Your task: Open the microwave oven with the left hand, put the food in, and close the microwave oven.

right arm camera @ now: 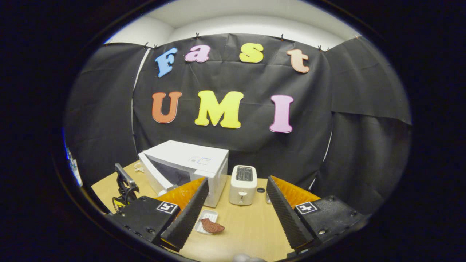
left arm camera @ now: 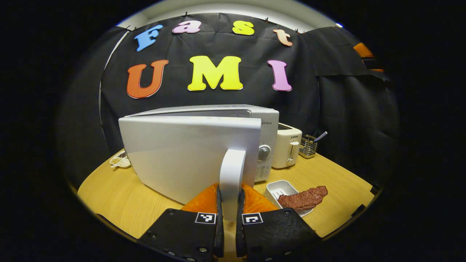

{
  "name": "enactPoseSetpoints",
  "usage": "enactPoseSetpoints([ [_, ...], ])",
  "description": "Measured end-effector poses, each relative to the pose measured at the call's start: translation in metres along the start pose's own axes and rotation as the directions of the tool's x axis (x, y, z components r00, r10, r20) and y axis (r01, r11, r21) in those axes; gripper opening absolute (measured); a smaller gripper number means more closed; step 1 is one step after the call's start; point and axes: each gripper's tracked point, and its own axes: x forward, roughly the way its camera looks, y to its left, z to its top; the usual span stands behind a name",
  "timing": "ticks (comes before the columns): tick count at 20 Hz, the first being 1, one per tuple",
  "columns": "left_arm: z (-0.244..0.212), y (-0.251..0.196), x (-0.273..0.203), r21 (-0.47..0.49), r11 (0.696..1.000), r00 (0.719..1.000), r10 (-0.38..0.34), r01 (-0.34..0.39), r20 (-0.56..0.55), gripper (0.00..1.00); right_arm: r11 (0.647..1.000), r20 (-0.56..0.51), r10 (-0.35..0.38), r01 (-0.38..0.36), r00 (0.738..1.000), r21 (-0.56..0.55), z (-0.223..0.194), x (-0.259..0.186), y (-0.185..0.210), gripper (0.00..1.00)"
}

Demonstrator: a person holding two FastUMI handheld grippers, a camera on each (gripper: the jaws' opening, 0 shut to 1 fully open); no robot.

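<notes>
Left tongs (left arm camera: 230, 203): pinched on the microwave door handle (left arm camera: 232, 178), one finger each side of the white vertical bar, both pressing on it. In the right gripper view the left tongs (right arm camera: 125, 185) sit at the far left by the door's free edge.

Microwave door (left arm camera: 189, 153): partly swung out, hinged on its left side, outer face toward the left gripper view's camera. The right gripper view shows the gap, with the dark cavity (right arm camera: 174, 174) visible behind the door. Handle's long axis is vertical.

Microwave oven (right arm camera: 189, 163): white, on the wooden surface (left arm camera: 120, 196), toward the back, front facing the cameras. Control panel with a knob (left arm camera: 264, 152) is at the right of the door.

Right tongs (right arm camera: 233, 214): spread wide, holding nothing, touching nothing, hanging above the surface in front of the toaster (right arm camera: 243, 183).

Food: a brown steak-like piece (left arm camera: 304, 198) lying across the white rectangular tray (left arm camera: 280, 189), just right of the microwave's front corner. Long axis runs roughly left-right in the left gripper view, right end lifted over the tray rim. In the right gripper view the same piece (right arm camera: 212, 226) rests on the tray's (right arm camera: 207, 218) near end.

Toaster (left arm camera: 287, 149) stands just right of the microwave. Wire basket (left arm camera: 308, 146) with a utensil sits beyond it. Small dish (left arm camera: 120, 160) sits left of the door, near the back edge.
</notes>
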Motion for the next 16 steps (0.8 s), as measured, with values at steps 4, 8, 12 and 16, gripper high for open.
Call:
enactPoseSetpoints([
  [4, -0.012, 0.024, -0.039, -0.003, 0.999, 0.999, 0.039, -0.039, -0.028, 0.13, 1.0, -0.011, 0.024, -0.024, 1.0, 0.006, -0.006, -0.01, 0.027, 1.0],
  [8, -0.023, 0.052, -0.07, -0.001, 0.997, 0.996, 0.075, -0.075, -0.051, 0.13, 0.999, -0.008, 0.046, -0.046, 0.999, 0.006, -0.004, -0.02, 0.052, 1.0],
  [12, -0.032, 0.089, -0.099, 0.001, 0.991, 0.989, 0.132, -0.132, -0.066, 0.13, 0.997, -0.013, 0.074, -0.074, 0.997, 0.014, -0.007, -0.023, 0.082, 1.0],
  [16, -0.041, 0.13, -0.124, 0.002, 0.979, 0.976, 0.203, -0.203, -0.078, 0.14, 0.994, -0.02, 0.108, -0.107, 0.994, 0.028, -0.008, -0.025, 0.113, 1.0],
])
